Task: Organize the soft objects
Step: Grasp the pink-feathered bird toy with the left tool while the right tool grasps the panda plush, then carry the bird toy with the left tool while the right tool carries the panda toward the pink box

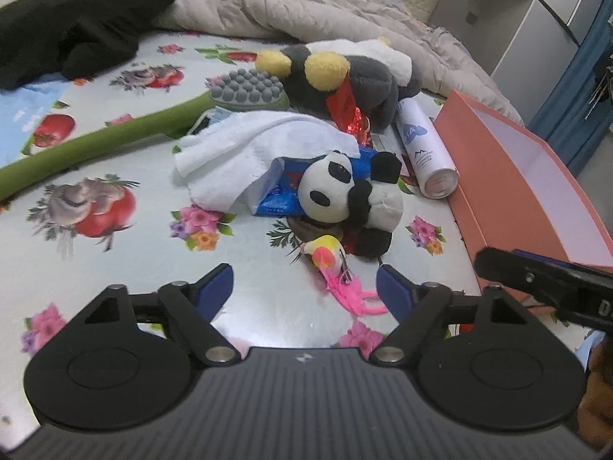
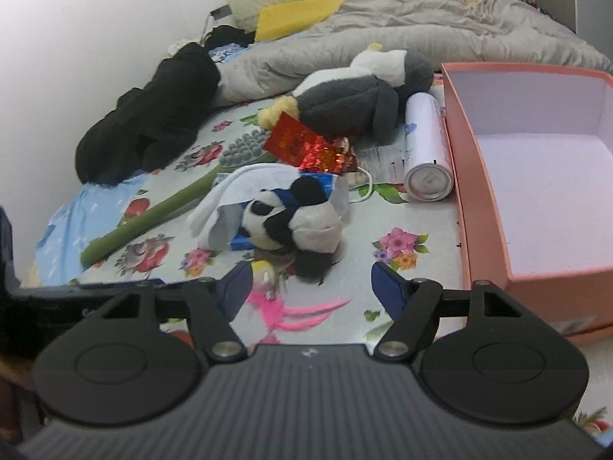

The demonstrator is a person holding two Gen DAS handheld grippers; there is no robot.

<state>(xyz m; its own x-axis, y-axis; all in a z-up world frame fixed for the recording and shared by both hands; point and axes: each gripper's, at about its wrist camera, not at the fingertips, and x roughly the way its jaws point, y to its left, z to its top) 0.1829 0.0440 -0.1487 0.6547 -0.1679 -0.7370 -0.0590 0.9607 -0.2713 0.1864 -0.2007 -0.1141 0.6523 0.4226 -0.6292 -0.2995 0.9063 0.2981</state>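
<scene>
A small panda plush [image 1: 345, 195] [image 2: 295, 218] lies on a flowered sheet, partly on a blue packet [image 1: 279, 195]. A white cloth [image 1: 260, 142] [image 2: 230, 195] lies just behind it. A big grey, white and yellow plush [image 1: 345, 73] [image 2: 356, 96] lies farther back. A pink and yellow feathered toy bird [image 1: 329, 257] [image 2: 283, 306] lies nearest. An open pink box [image 1: 513, 199] [image 2: 536, 199] stands at the right, empty. My left gripper [image 1: 304, 287] is open just short of the bird. My right gripper [image 2: 310, 287] is open over the bird, in front of the panda.
A white spray can [image 1: 425, 149] [image 2: 425, 145] lies beside the box. A green massage stick with grey knobs [image 1: 134, 130] [image 2: 172, 199] lies at the left. A red packet [image 2: 302, 145], black clothing [image 1: 84, 19] [image 2: 153, 115] and a grey quilt [image 1: 306, 7] lie behind.
</scene>
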